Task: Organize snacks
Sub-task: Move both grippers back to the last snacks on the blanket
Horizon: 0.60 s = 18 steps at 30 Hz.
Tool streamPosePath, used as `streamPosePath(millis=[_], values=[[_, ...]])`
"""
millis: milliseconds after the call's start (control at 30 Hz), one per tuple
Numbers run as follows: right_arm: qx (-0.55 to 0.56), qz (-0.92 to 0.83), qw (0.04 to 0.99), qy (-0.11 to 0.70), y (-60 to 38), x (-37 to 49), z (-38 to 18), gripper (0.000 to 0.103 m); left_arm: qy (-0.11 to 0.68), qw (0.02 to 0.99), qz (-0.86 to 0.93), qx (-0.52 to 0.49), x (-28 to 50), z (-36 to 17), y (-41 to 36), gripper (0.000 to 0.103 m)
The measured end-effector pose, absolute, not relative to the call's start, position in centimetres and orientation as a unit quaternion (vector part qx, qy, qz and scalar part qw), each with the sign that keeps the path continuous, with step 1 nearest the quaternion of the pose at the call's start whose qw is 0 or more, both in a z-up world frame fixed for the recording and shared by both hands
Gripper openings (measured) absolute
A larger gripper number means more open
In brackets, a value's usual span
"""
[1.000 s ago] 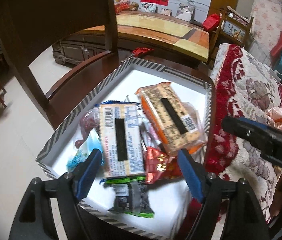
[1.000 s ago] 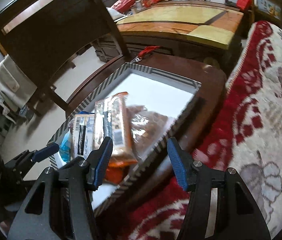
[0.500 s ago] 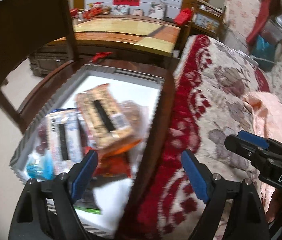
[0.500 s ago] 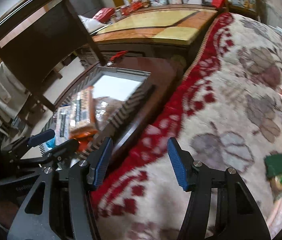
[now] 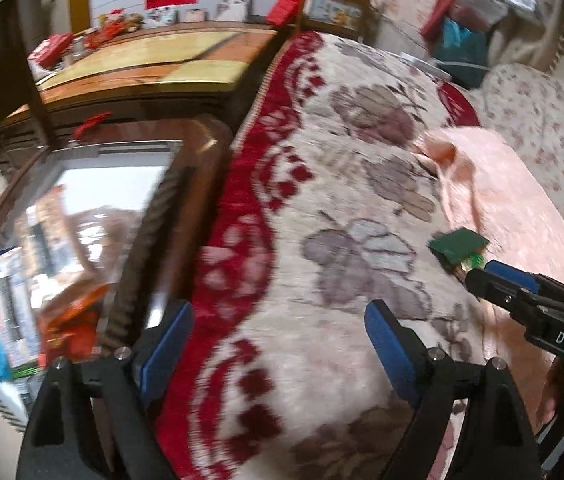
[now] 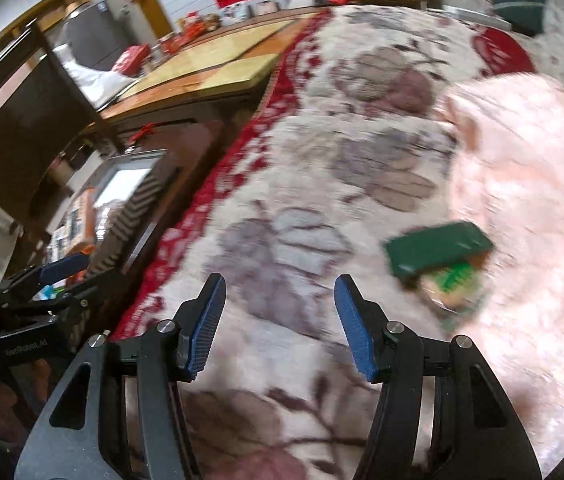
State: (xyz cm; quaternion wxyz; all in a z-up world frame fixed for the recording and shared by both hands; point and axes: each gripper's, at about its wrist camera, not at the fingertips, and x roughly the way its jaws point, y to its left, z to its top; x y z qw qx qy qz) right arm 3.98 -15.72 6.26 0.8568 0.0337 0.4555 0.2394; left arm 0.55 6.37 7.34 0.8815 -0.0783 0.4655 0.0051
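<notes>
A dark green snack packet [image 6: 438, 250] lies on the sofa's blanket, on top of a second green-and-tan packet [image 6: 456, 284]; both also show in the left wrist view [image 5: 458, 246]. My right gripper [image 6: 278, 320] is open and empty, low and left of the packets. My left gripper [image 5: 278, 348] is open and empty over the floral blanket. The striped white box [image 5: 150, 236] with several snack packs [image 5: 66, 320] sits at the left on a dark wooden chair. The right gripper's fingers [image 5: 518, 284] reach close to the green packet in the left wrist view.
The floral red-and-cream blanket [image 5: 322, 200] covers the sofa, with a pink blanket [image 6: 530, 184] to the right. A wooden table [image 5: 154, 60] stands behind. A dark chair back [image 6: 22, 120] rises at the left. Both views are motion-blurred.
Both grippers have swung right, away from the snack box and over the sofa. The green packets have come into view near the right gripper. Both stay open.
</notes>
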Motion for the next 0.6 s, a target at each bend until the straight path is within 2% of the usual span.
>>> streamPosePath(millis=[600], values=[[0.084,0.177,0.855,0.48,-24.5,4.6,3.5,0.057,0.487,0.86,-0.151,-0.038,8.0,5.5,-3.2,0.089]])
